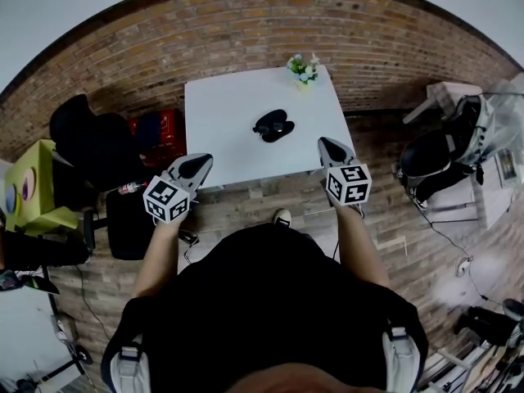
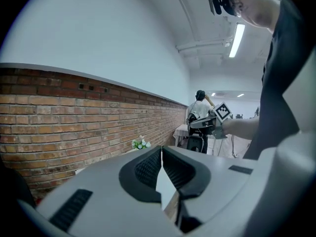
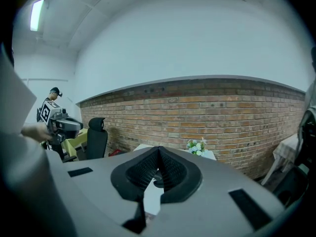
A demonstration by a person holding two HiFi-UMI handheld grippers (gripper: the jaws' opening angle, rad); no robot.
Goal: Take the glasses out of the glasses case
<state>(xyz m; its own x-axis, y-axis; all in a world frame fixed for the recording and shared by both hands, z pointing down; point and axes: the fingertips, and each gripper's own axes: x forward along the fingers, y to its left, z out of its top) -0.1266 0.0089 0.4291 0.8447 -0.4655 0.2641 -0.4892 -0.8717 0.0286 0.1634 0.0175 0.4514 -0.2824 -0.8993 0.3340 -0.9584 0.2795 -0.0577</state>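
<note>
In the head view the black oval glasses case (image 1: pixel 273 126) lay mid-way across the white square table (image 1: pixel 221 105), untouched, with the left gripper (image 1: pixel 195 166) at its 8 o'clock and the right gripper (image 1: pixel 334 151) at its 4 o'clock, both over the near edge. The left gripper view showed its ribbed black pads (image 2: pixel 149 168) clenched on nothing. The right gripper view showed the same empty clench, so this looked like the approach step, and the next move would call for parting the jaws.
</note>
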